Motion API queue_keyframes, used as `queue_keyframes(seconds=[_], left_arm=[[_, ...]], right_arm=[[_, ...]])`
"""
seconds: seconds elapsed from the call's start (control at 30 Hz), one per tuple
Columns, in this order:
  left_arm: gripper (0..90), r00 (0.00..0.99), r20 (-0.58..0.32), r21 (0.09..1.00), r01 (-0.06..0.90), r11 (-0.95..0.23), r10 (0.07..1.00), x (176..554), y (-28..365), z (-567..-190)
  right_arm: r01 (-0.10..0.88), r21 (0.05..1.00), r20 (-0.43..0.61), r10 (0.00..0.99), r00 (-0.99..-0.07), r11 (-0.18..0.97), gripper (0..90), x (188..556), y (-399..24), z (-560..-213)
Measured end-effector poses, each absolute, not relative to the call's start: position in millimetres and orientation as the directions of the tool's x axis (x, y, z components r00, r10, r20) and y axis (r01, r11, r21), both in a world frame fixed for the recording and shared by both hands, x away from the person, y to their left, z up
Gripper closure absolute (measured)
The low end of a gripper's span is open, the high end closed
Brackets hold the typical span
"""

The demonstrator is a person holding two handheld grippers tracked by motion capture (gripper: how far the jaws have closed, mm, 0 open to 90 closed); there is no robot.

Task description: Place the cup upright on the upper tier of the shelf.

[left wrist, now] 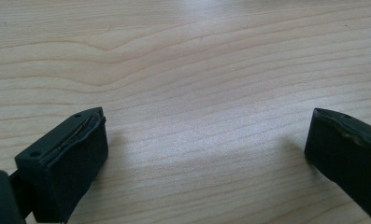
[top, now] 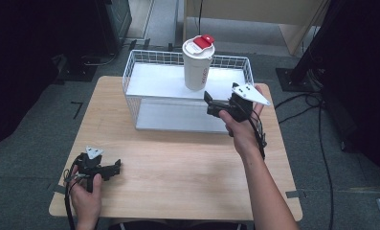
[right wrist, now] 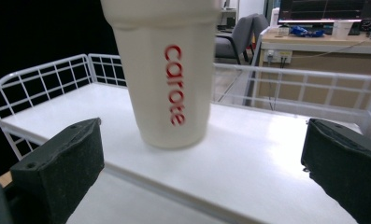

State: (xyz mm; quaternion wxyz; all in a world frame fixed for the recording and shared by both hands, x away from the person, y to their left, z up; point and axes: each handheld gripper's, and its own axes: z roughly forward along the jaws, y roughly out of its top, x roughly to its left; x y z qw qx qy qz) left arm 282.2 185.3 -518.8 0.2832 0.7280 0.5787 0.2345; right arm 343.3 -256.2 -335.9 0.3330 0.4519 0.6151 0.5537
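Note:
A tall white cup (top: 197, 64) with a white lid and red flap stands upright on the top shelf of a white wire rack (top: 144, 79). Red letters run down the cup (right wrist: 167, 79) in the right gripper view. My right gripper (top: 208, 104) hangs just in front of the rack's right part, open, jaws pointing at the cup (right wrist: 167, 79) with a gap to it. My left gripper (top: 117, 167) rests low over the wooden table (top: 178, 163) near its front left corner, open, with bare wood (left wrist: 206, 140) between its jaws.
The rack has a lower shelf (top: 178, 117) under the top one and wire walls (right wrist: 43, 77) around the top shelf. Dark stands and cables (top: 317, 103) lie on the floor to the right of the table. A desk and chair (right wrist: 241, 35) stand far behind.

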Motion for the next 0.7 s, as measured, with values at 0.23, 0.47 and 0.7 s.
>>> queue_keyframes(seconds=[0.23,0.47,0.7], left_arm=[[0.0,0.219,0.012,0.686,0.708,-0.168,0.976,282.2,185.2,-519.0],[0.0,0.219,0.01,0.683,0.711,-0.167,0.976,282.1,185.1,-518.8],[0.0,0.22,0.012,0.683,0.711,-0.169,0.975,282.1,185.2,-518.8]], right_arm=[[0.189,0.982,0.079,0.931,-0.356,-0.011,0.0,317.4,-286.0,-350.0],[0.192,0.981,0.043,0.951,-0.306,0.018,0.0,298.9,-311.8,-357.5],[0.212,0.977,0.042,0.96,-0.278,0.019,0.0,281.3,-335.1,-368.8]])
